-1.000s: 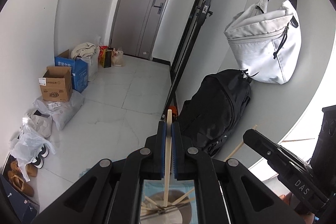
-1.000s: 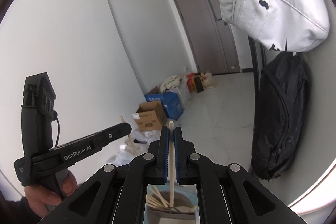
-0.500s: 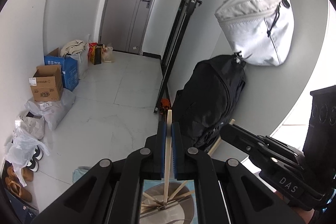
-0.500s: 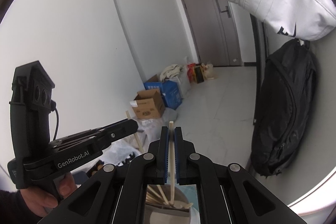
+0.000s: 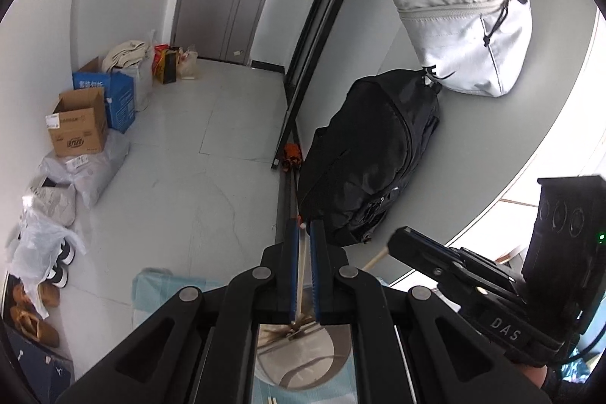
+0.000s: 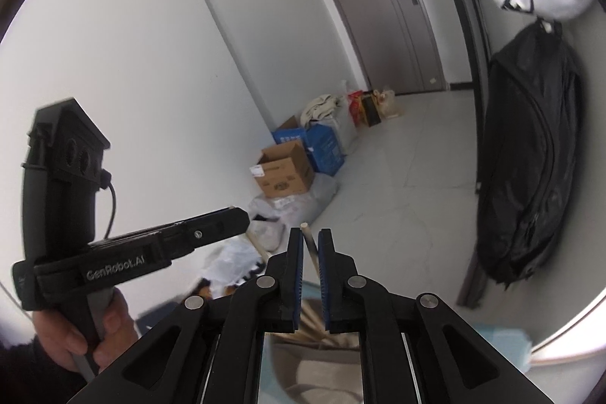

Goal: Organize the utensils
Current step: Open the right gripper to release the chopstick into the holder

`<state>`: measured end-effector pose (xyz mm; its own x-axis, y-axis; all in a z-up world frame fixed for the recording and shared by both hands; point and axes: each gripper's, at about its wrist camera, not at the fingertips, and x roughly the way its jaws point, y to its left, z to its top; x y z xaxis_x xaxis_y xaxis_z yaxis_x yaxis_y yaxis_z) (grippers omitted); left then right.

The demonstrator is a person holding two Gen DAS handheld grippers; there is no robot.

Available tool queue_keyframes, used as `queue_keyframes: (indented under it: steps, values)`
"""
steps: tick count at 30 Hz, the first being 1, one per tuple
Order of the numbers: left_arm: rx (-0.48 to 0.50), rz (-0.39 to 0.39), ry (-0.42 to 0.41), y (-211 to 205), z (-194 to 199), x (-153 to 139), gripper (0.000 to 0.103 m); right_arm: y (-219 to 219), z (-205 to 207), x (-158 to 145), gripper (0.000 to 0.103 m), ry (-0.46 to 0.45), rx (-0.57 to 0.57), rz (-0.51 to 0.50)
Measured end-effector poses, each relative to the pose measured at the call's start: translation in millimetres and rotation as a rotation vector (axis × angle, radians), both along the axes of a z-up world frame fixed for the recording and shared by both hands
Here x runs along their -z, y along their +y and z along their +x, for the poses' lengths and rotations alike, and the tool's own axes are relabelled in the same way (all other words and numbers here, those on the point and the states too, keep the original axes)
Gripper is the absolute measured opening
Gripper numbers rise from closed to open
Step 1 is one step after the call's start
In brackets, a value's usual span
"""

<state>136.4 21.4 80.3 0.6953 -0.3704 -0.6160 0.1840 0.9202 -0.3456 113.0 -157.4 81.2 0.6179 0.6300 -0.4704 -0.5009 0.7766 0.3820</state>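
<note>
My left gripper (image 5: 303,229) is shut on a pale wooden chopstick (image 5: 299,275) that stands upright between its blue pads. The stick's lower end reaches into a round grey holder (image 5: 303,362) with several chopsticks in it. My right gripper (image 6: 310,234) hangs over the same holder (image 6: 314,370). Its jaws are opening: a second chopstick (image 6: 310,248) leans against the left pad, with a gap on its right side. Each gripper shows in the other's view: the right gripper (image 5: 401,242) close on the right, the left gripper (image 6: 236,216) on the left, held by a hand (image 6: 75,336).
A light blue mat (image 5: 151,290) lies under the holder. A black backpack (image 5: 371,169) leans on the wall under a hanging white bag (image 5: 466,36). Cardboard boxes (image 5: 77,127), plastic bags and shoes line the far left wall. A black pole (image 5: 303,70) stands beside the backpack.
The right jaws have parted from shut, loosening their hold on the chopstick. Both grippers have tipped downward and the right one has sunk toward the holder. The left grip is unchanged.
</note>
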Motion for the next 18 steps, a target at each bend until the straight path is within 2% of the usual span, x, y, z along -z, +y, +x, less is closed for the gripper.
queue_keyframes:
  steps: [2,3,5,7,13,15,16,18]
  values:
    - [-0.011,0.006,-0.007,3,-5,-4,0.011,-3,-5,-2,0.023,0.008,0.001,0.029]
    - [-0.014,0.006,-0.014,4,-8,-5,0.014,-5,-7,-3,0.026,0.008,-0.001,0.042]
    - [-0.019,0.002,-0.033,5,-14,-9,0.03,-7,-14,-7,0.032,0.002,-0.009,0.072]
    - [-0.028,0.003,-0.046,6,-19,-13,0.037,-8,-19,-12,0.038,-0.006,-0.003,0.068]
    - [-0.063,0.015,-0.065,10,-36,-23,0.042,-11,-44,-26,0.055,-0.045,0.022,0.074]
    - [-0.074,0.024,-0.072,11,-43,-27,0.05,-12,-52,-30,0.061,-0.058,0.031,0.068]
    - [-0.08,0.026,-0.079,11,-47,-28,0.057,-14,-57,-31,0.064,-0.064,0.035,0.067]
    - [-0.089,0.025,-0.1,12,-56,-31,0.06,-16,-66,-33,0.068,-0.075,0.043,0.068]
